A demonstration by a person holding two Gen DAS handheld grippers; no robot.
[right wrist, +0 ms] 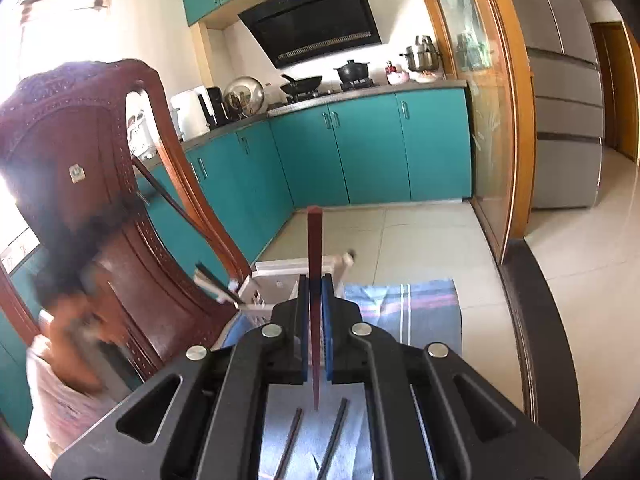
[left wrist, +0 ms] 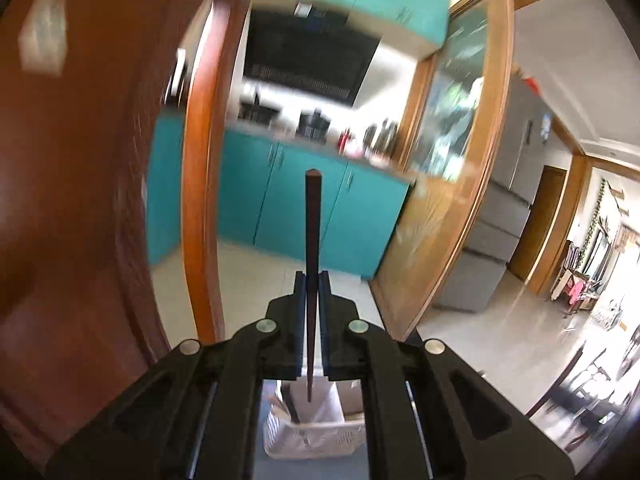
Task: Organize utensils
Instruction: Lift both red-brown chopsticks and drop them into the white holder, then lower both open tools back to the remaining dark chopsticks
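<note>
My left gripper [left wrist: 313, 280] is shut on a dark brown chopstick [left wrist: 311, 224] that stands upright between the blue pads, its thin end hanging over a white slotted basket [left wrist: 320, 436] below. My right gripper [right wrist: 316, 284] is shut on a reddish-brown chopstick [right wrist: 314, 248], also upright. Below it two dark chopsticks [right wrist: 334, 436] lie on a white paper. The white basket [right wrist: 280, 276] stands just ahead of the right gripper on a blue striped cloth [right wrist: 416, 308]. The left gripper shows in the right wrist view as a blur at the left, holding its dark chopstick [right wrist: 168, 196].
A carved red-brown wooden chair [right wrist: 80, 152] stands close on the left, its back filling the left of the left wrist view [left wrist: 80, 200]. Teal kitchen cabinets [right wrist: 360, 148], a glass sliding door [right wrist: 492, 120] and a grey fridge [right wrist: 560, 92] lie beyond. The table's dark edge [right wrist: 536, 320] runs along the right.
</note>
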